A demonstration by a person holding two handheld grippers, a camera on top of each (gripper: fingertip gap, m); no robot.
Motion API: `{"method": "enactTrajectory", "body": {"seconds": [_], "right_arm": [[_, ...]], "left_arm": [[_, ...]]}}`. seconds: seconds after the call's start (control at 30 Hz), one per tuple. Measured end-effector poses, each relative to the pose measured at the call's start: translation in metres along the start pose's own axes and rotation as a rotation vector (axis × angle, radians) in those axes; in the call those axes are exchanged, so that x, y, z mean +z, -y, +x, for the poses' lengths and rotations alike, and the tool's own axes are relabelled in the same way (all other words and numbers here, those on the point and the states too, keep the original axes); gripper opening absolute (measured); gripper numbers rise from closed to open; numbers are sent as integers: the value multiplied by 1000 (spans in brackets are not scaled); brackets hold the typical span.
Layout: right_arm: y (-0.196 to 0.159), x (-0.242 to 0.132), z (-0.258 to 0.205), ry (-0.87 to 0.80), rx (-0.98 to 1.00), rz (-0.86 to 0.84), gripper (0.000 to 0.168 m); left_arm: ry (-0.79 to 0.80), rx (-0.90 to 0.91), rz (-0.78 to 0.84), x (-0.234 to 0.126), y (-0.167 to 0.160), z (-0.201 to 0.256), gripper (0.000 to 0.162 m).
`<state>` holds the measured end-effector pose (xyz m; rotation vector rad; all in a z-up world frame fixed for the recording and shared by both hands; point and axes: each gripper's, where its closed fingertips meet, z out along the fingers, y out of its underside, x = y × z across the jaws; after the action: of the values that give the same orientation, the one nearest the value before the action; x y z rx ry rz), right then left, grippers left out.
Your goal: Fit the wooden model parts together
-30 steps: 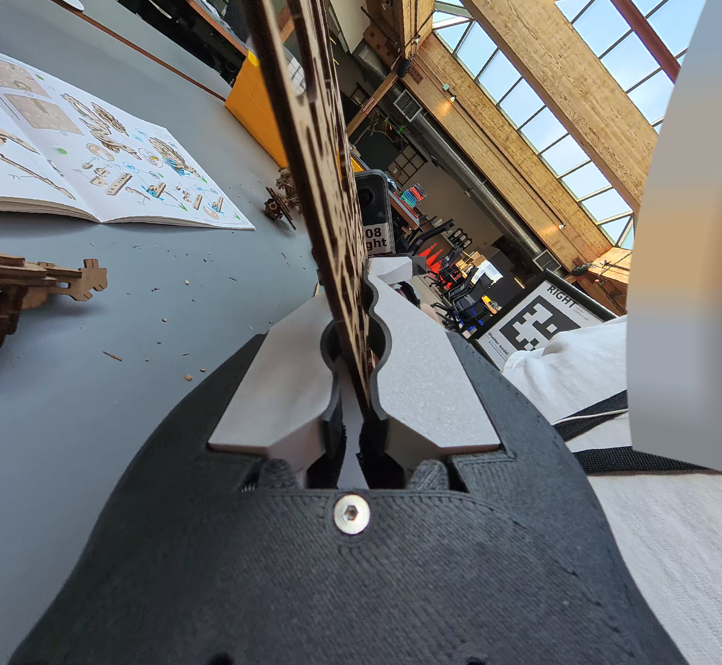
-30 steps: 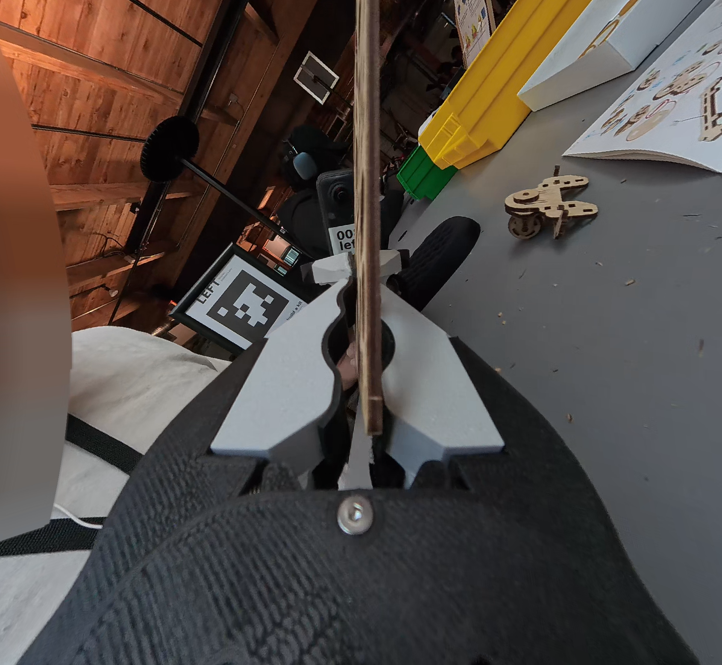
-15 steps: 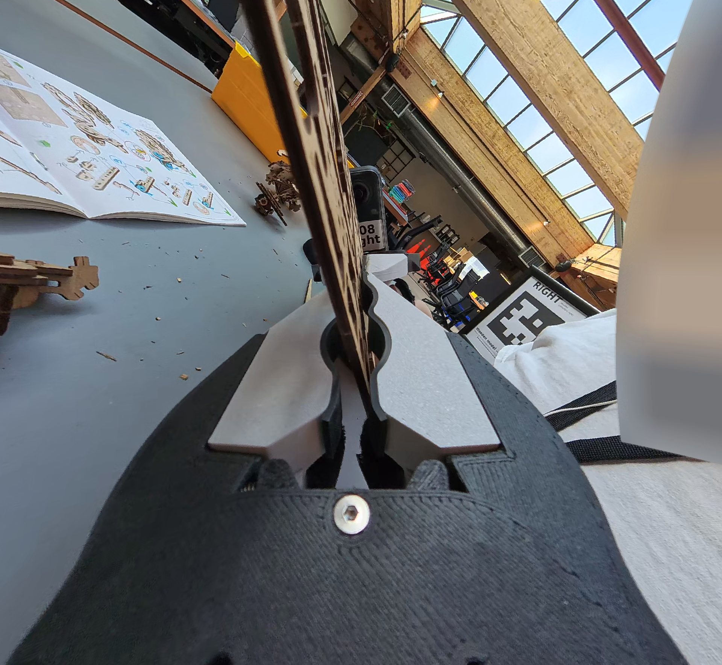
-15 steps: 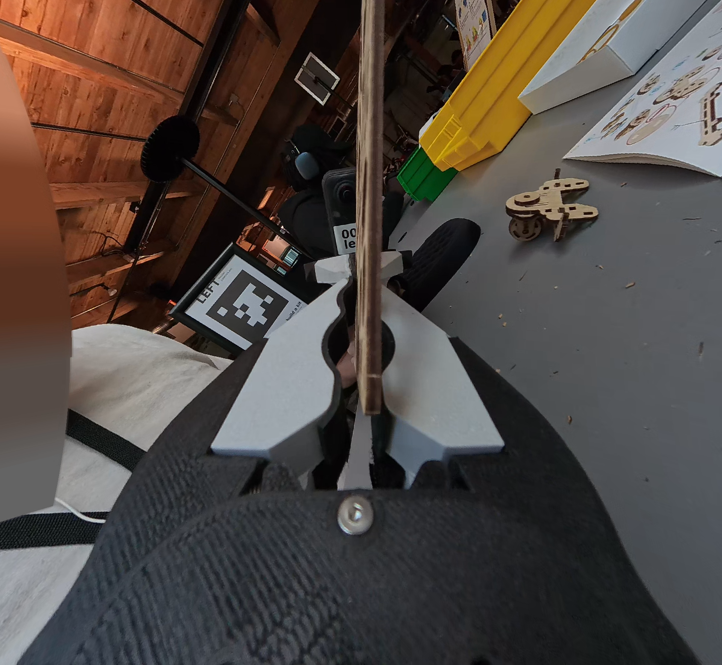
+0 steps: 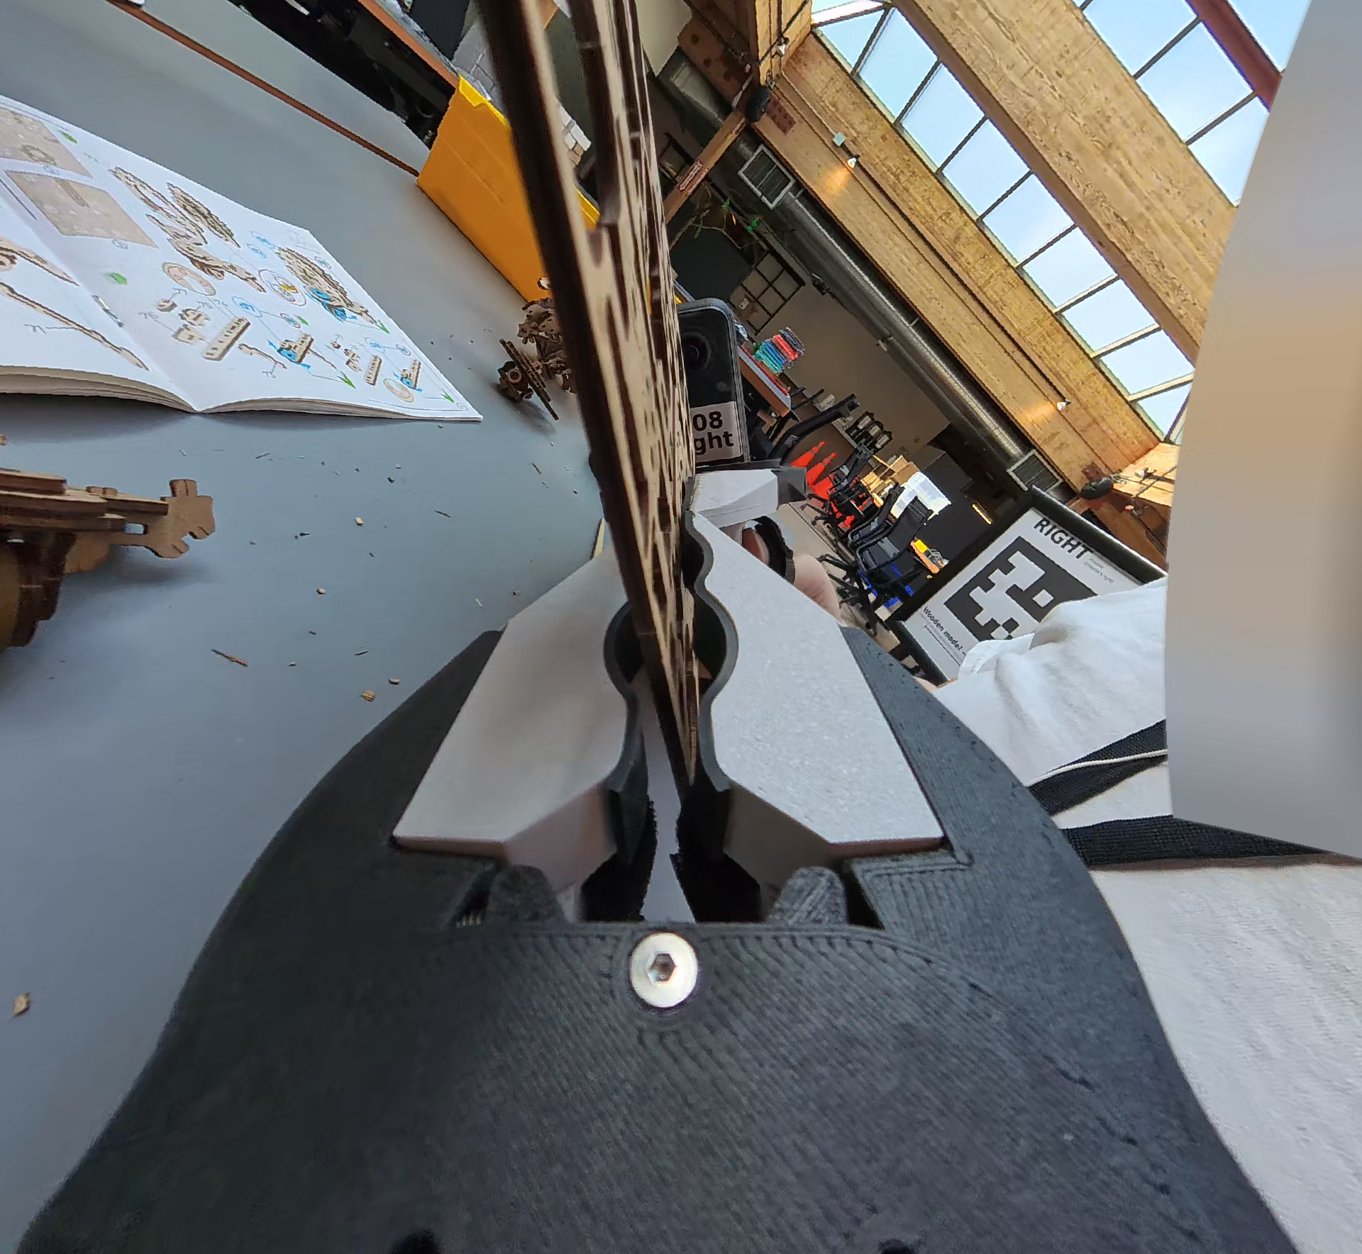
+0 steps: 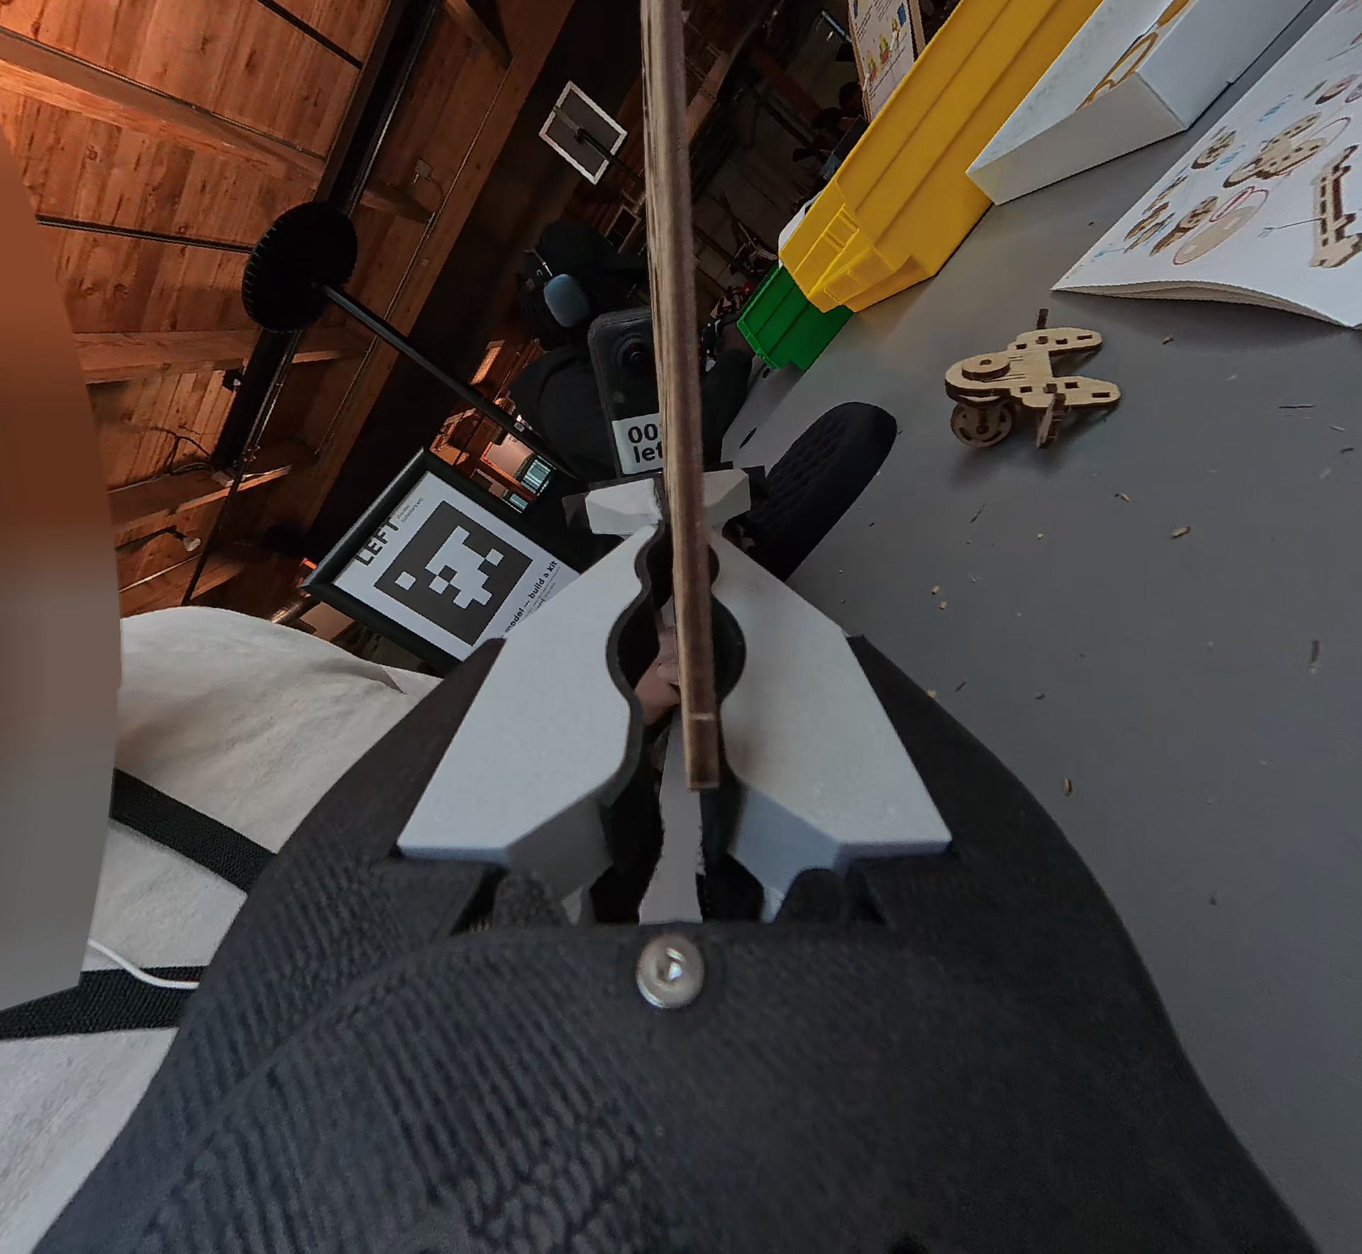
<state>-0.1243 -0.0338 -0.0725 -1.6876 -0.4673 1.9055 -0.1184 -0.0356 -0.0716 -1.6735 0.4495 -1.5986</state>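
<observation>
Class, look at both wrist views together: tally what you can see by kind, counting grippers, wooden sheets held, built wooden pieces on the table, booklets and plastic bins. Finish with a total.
Grippers: 2, left gripper, right gripper
Wooden sheet, held by both: 1
Built wooden pieces: 3
Booklet: 1
Bins: 2, yellow bin, green bin
Total: 9
</observation>
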Motion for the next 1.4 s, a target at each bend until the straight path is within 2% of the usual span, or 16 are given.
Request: {"method": "enactTrajectory", "body": {"seconds": [0.27,0.83,0.93,1.0,1.1,1.4], "right_arm": [[-2,3,5,-45,-10,-8,0],[-1,3,13,-141,-88,13,0],[-1,3,13,-137,-90,15,1],[-1,2,6,-75,-70,13,1],[-7,3,4,-38,-14,-36,4],[-11,5,12,-93,-19,-62,1]], "left_arm": [[63,22,32,-3,-1,-4,0],[97,1,25,-3,-2,-11,0],[87,0,30,-3,0,-11,1],[33,-12,30,-2,0,-6,1],[32,-2,50,-3,3,-5,0],[65,-40,61,-6,3,-11,0]]}}
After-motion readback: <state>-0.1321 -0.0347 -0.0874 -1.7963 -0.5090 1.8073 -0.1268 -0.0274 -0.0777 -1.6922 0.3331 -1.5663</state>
